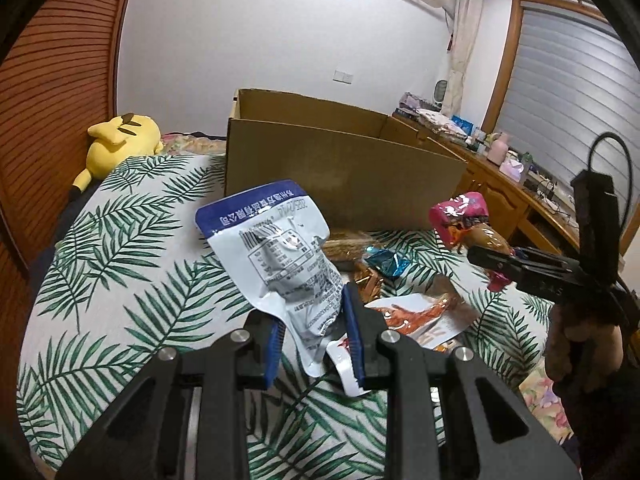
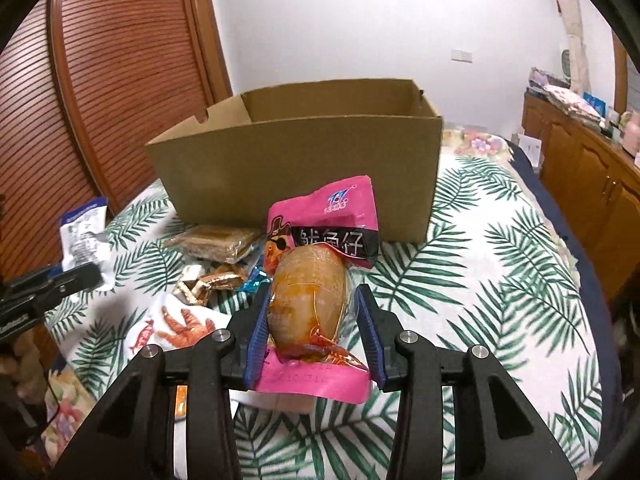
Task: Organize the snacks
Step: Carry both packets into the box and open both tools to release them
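My left gripper is shut on a white and blue snack pouch, held above the leaf-print bed. It also shows in the right wrist view. My right gripper is shut on a pink squid snack pack, also held above the bed; it also shows in the left wrist view. An open cardboard box stands just behind both packs. Loose snacks lie in front of the box: a wafer pack, gold-wrapped candies, a blue-wrapped candy and a chicken-foot pack.
A yellow plush toy lies at the far left of the bed. A wooden wardrobe stands to the left, and a wooden dresser with clutter runs along the right. The bed's right half shows only the leaf-print cover.
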{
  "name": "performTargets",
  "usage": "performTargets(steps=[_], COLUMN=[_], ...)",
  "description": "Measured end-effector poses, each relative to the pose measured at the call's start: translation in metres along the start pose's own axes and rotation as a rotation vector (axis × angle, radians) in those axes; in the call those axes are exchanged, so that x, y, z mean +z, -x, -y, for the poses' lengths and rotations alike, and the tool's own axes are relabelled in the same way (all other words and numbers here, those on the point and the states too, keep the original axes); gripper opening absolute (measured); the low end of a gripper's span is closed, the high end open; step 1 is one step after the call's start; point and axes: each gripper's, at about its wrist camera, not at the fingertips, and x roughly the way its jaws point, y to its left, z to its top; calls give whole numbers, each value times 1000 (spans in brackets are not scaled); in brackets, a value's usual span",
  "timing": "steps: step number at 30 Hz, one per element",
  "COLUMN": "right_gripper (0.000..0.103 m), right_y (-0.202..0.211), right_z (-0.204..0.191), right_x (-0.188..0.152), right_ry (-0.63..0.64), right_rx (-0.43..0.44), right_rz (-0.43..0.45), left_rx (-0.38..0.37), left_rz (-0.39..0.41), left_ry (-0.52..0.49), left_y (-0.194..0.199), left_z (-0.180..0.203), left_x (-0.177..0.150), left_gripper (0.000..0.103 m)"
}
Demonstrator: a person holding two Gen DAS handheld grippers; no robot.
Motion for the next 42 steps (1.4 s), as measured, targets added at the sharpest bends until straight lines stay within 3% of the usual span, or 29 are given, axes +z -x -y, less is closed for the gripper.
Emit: performTargets(steps=[13, 27, 42], right_gripper=[41, 42, 42], right_y=[33, 69, 52], right_z=[2, -10, -17], right_x=[1, 28, 75], right_ry=[1, 42, 146], right_rx=[-22, -62, -82], right_rz=[31, 101, 123], left_rx=[-47, -84, -72], left_rz=[44, 103, 131], left_ry=[5, -46, -142], left_y=[-1, 10, -15], left_z=[10, 24, 35], left_x=[19, 62, 117], left_gripper=[25, 25, 25])
